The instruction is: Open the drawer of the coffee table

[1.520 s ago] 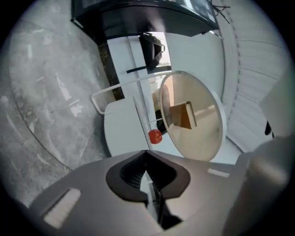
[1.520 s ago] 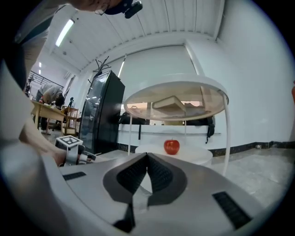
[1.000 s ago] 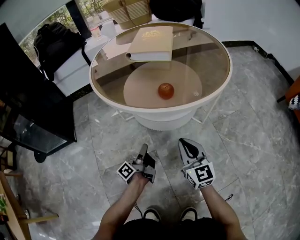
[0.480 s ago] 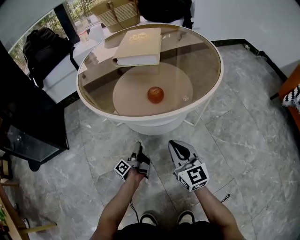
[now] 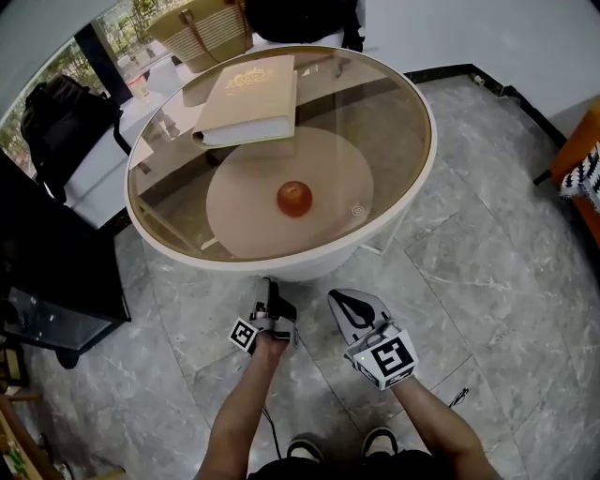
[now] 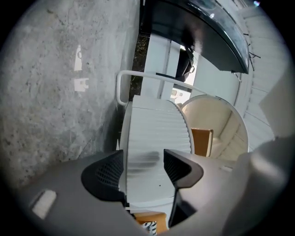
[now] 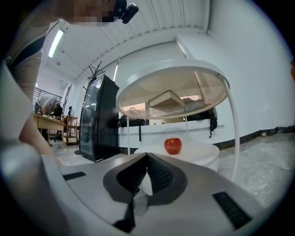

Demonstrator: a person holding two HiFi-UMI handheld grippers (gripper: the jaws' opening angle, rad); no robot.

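Note:
The round coffee table point(image 5: 412, 197) has a glass top, a white rim and a white ribbed drum base point(image 6: 156, 133). A tan book point(image 5: 247, 100) lies on the glass, and a red apple point(image 5: 294, 198) sits on the lower shelf. My left gripper point(image 5: 270, 298) is held low, just in front of the base and rolled on its side. Its jaws point(image 6: 143, 159) are opening, with nothing gripped; the ribbed drum shows in the gap beyond them. My right gripper point(image 5: 345, 305) hangs beside it, shut and empty point(image 7: 147, 156), pointing level at the apple point(image 7: 173, 145).
A black cabinet point(image 5: 47, 272) stands on the left, and a black backpack point(image 5: 56, 103) lies behind it. A wicker bag point(image 5: 202, 23) and a dark bag point(image 5: 300, 17) stand behind the table. An orange seat point(image 5: 581, 169) is at the right edge. Grey marble floor surrounds the table.
My left gripper has moved forward and down toward the table's base, and its jaws have gone from shut to wide apart. The right gripper has kept its place.

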